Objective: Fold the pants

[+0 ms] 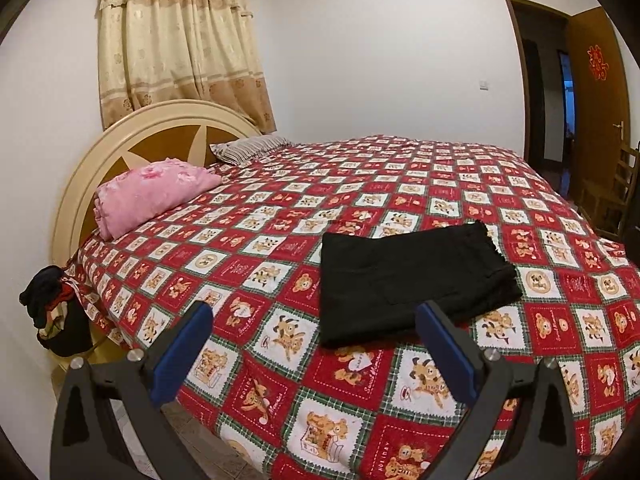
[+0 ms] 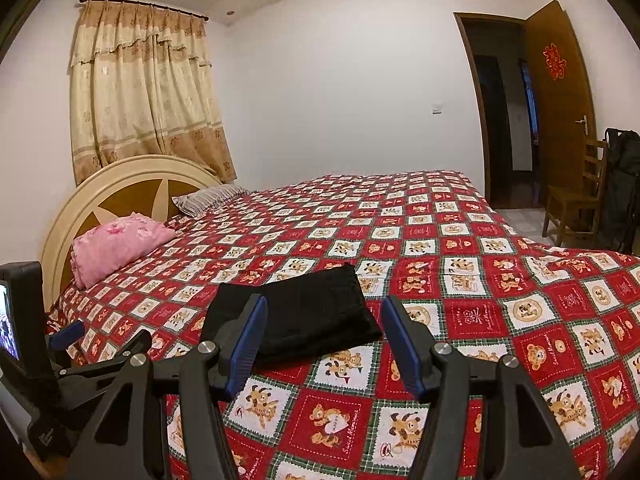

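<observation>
Black pants (image 1: 412,276) lie folded into a flat rectangle on the red patterned bedspread (image 1: 280,216), near the front edge of the bed. My left gripper (image 1: 316,312) is open and empty, held above the bed just short of the pants. In the right wrist view the pants (image 2: 304,316) lie just beyond my right gripper (image 2: 324,304), which is open and empty. The left gripper (image 2: 68,332) also shows at the left edge of the right wrist view.
A pink pillow (image 1: 152,196) and a striped pillow (image 1: 248,148) lie by the round headboard (image 1: 132,136). Dark clothes (image 1: 52,308) hang at the bed's left corner. A wooden chair (image 2: 576,196) and an open door (image 2: 560,92) are at the right.
</observation>
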`<state>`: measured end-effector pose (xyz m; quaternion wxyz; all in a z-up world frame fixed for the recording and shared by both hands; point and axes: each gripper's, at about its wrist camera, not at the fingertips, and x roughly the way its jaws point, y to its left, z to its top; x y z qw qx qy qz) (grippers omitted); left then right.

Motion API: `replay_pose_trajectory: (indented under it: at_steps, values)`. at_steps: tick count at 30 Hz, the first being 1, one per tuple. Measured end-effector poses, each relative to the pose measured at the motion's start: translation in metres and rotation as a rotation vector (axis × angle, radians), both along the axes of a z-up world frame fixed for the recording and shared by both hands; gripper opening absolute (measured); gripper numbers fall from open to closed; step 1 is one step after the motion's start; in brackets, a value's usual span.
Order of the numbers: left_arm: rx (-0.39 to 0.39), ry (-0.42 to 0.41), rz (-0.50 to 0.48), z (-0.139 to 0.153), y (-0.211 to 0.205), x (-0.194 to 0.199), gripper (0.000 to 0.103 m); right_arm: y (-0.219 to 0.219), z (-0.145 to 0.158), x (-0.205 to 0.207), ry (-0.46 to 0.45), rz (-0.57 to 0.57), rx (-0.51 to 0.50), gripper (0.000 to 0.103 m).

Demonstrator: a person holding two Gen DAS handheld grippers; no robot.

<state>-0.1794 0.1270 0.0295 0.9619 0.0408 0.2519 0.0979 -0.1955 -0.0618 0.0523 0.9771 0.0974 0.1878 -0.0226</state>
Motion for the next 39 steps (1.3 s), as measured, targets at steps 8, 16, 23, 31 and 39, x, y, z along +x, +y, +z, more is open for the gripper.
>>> replay_pose_trajectory:
  at_steps: [8, 16, 23, 31, 39]
  values:
    - [0.000, 0.004, -0.009, 0.002, -0.001, 0.002, 0.103, -0.002, 0.000, -0.001, -0.001, 0.003, 0.003, 0.061]
    - [-0.002, 0.005, -0.013, 0.004, -0.002, 0.002, 0.103, 0.000, -0.001, 0.000, 0.007, 0.006, 0.003, 0.061]
    - [-0.001, -0.003, -0.028, 0.007, -0.007, -0.001, 0.103, 0.002, -0.003, 0.002, 0.012, 0.013, -0.005, 0.061]
    - [0.009, -0.026, -0.024, 0.013, -0.010, -0.001, 0.103, 0.002, -0.003, 0.003, 0.008, 0.007, -0.006, 0.061]
    - [0.019, -0.021, -0.077, 0.015, -0.027, 0.003, 0.103, 0.002, -0.005, 0.004, 0.011, 0.002, -0.007, 0.061]
